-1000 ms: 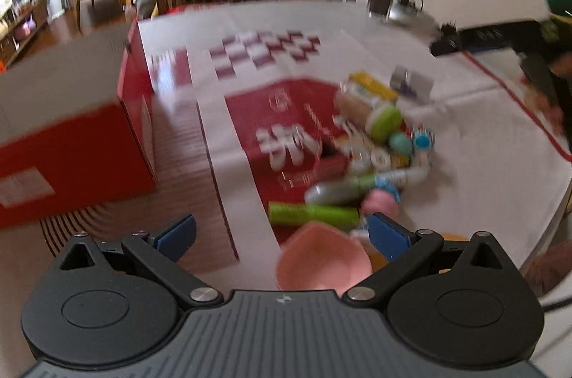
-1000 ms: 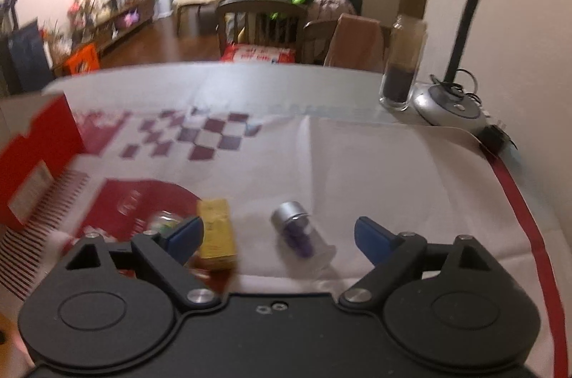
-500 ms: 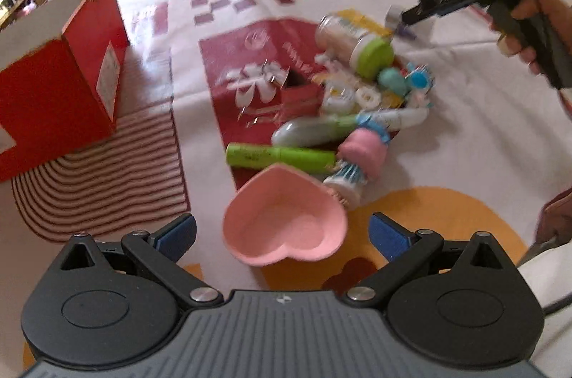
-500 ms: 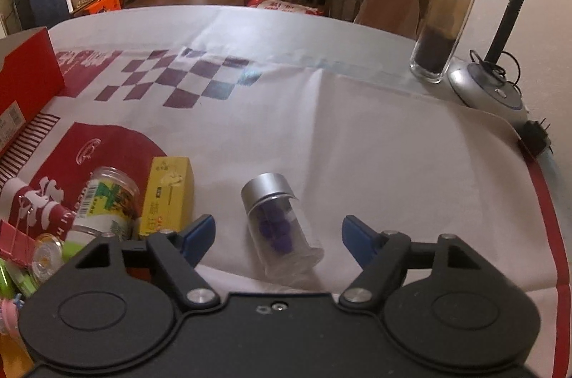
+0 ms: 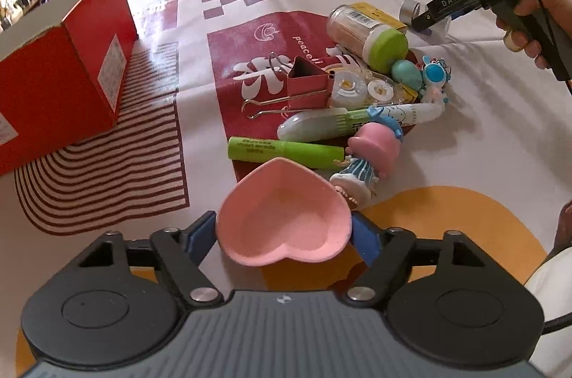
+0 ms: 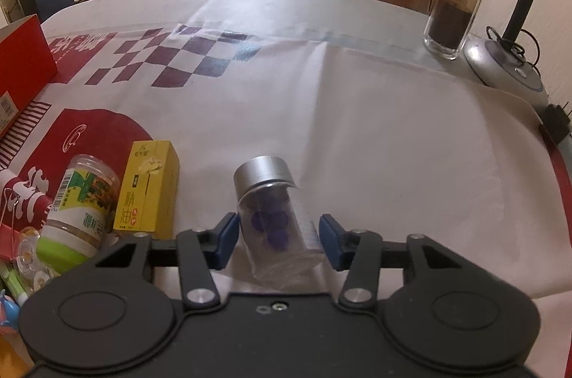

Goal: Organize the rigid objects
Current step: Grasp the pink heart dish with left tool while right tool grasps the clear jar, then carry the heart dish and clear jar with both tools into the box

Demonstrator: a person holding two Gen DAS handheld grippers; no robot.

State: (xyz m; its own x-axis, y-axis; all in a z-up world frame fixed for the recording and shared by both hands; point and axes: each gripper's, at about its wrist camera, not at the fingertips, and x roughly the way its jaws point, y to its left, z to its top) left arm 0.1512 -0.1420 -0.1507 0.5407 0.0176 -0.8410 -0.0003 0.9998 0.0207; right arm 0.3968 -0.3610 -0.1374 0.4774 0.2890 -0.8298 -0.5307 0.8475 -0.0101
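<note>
A pink heart-shaped dish [image 5: 286, 224] sits between the blue pads of my left gripper [image 5: 284, 235]. The jaws are closing and the pads touch its two sides. A clear vial [image 6: 275, 224] with a silver cap and purple bits lies tilted on the tablecloth. It is between the closing jaws of my right gripper [image 6: 279, 236], with a thin gap still showing beside each pad. In the left wrist view a hand holds the right gripper [image 5: 422, 16] down at the vial [image 5: 411, 8], beyond the pile.
A red cardboard box [image 5: 71, 63] stands at the left. The pile holds a jar with a green lid [image 5: 368, 33], a yellow box [image 6: 148, 188], a red binder clip [image 5: 307, 84], a green marker [image 5: 286, 151] and a pink-hatted doll [image 5: 371, 156]. A glass jar [image 6: 454, 6] and lamp base [image 6: 500, 67] stand at the back right.
Both grippers came down and forward and their jaws narrowed. The heart dish now sits between the left pads, and the vial lies between the right pads.
</note>
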